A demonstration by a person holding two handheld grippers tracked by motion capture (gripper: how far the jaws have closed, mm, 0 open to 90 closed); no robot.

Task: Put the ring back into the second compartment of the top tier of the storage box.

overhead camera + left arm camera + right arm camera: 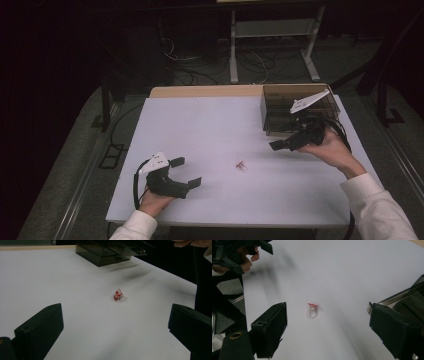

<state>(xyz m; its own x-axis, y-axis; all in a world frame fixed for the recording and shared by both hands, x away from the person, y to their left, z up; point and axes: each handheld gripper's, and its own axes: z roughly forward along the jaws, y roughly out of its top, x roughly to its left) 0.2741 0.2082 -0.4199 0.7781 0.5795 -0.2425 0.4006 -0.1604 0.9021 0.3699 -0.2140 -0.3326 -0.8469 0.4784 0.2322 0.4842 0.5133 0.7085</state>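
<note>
A small ring (241,165) with a red top and a clear band lies on the white table (210,120), just right of the middle. My left gripper (187,172) rests at the front left, open, jaws aimed toward the ring (118,295), which lies well ahead of them. My right gripper (280,145) is held at the right side, in front of a dark box, and points left. Its jaws stand wide apart with nothing between them. In the right gripper view the ring (312,310) lies on the table beyond the open right gripper (327,315).
A dark see-through box (295,107) with compartments stands at the table's back right corner, close behind the right hand. A tan board edge (200,91) runs along the far side. Cables and a metal stand (270,45) sit on the floor beyond.
</note>
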